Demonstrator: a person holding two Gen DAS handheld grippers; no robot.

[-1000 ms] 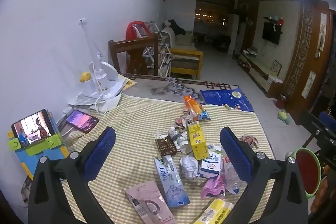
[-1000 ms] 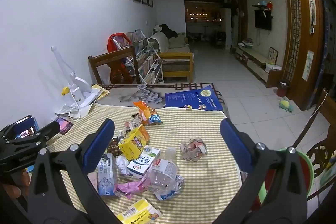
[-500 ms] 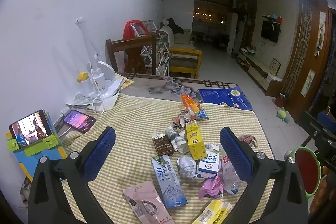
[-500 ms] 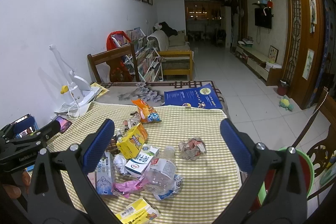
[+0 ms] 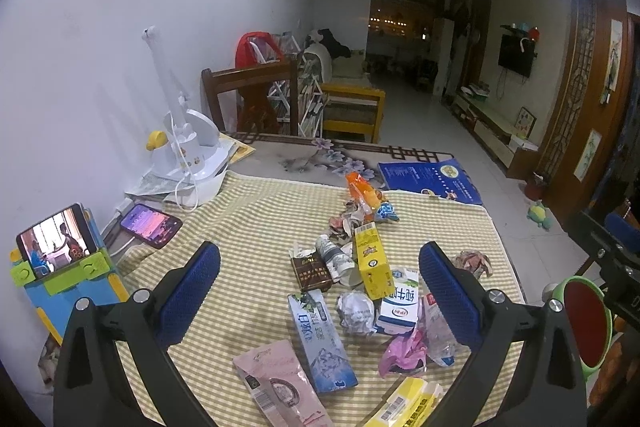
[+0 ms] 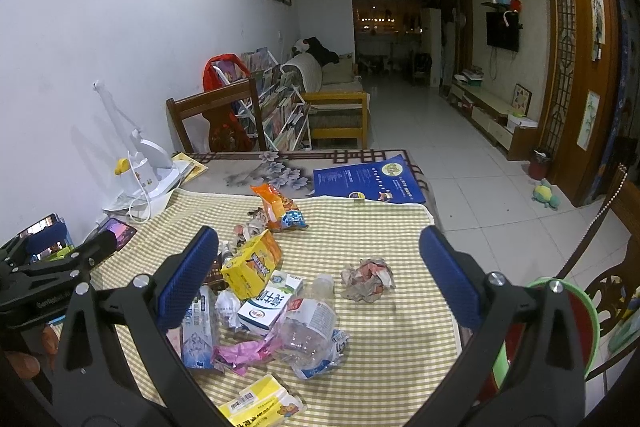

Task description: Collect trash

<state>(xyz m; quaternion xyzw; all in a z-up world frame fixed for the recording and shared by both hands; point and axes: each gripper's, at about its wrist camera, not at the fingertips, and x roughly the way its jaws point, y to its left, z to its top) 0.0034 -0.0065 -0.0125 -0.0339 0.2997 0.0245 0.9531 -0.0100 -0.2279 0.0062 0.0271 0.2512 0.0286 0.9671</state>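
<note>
In the left wrist view, the left gripper (image 5: 320, 291) hung spread and empty above the trash pile (image 5: 360, 291) on the checked cloth (image 5: 248, 219), apparently choosing.

In the right wrist view, the right gripper (image 6: 320, 275) was likewise spread, the crumpled paper (image 6: 368, 279) between its fingers, the green bin (image 6: 576, 323) near right for drops.

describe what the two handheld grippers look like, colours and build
Both match: the left gripper and right gripper have matte black angular arms with silver screw heads, ending in rounded blue finger pads with a fine mesh-like grip texture. The right wrist view also catches the left gripper's black body from the side, with faint pale lettering that is too small to read. No cables or sleeves show.
</note>
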